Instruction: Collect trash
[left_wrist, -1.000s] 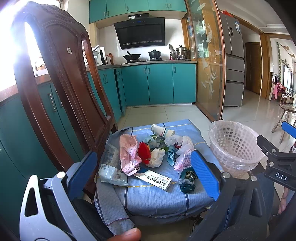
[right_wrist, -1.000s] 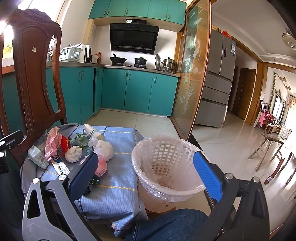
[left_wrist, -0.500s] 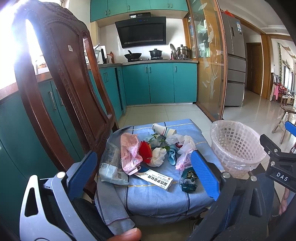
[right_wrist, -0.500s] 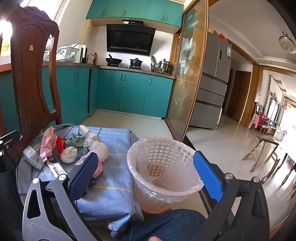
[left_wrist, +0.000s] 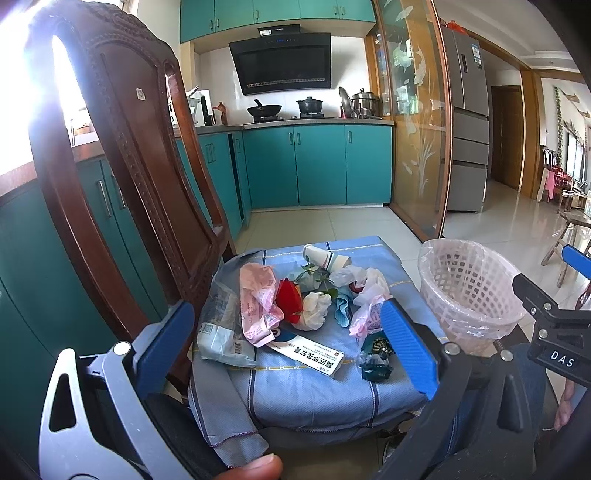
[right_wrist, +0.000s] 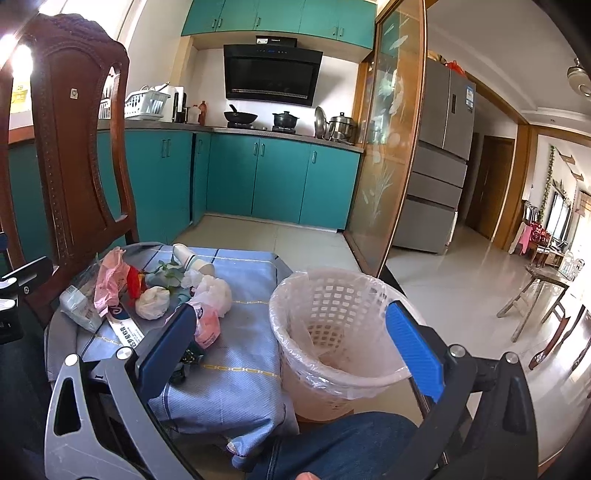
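Observation:
A pile of trash lies on a chair seat covered with a blue cloth (left_wrist: 317, 391): a pink wrapper (left_wrist: 258, 302), a red wrapper (left_wrist: 288, 299), a white crumpled tissue (left_wrist: 314, 310), a white box (left_wrist: 314, 356), a clear packet (left_wrist: 221, 328), a paper cup (left_wrist: 321, 256) and a dark green wrapper (left_wrist: 376, 358). A white lined basket (right_wrist: 332, 332) stands to the right of the seat. My left gripper (left_wrist: 288, 347) is open and empty, held in front of the pile. My right gripper (right_wrist: 291, 343) is open and empty, in front of the basket.
The carved wooden chair back (left_wrist: 122, 177) rises left of the pile. Teal kitchen cabinets (left_wrist: 317, 166) stand behind, a glass partition (left_wrist: 413, 129) and fridge (left_wrist: 465, 118) at right. My knee in jeans (right_wrist: 332, 443) is below the basket. A wooden stool (right_wrist: 535, 295) stands far right.
Both grippers have drifted slightly; the pile and basket sit a little lower and closer in view. Neither gripper has opened, shut or taken anything.

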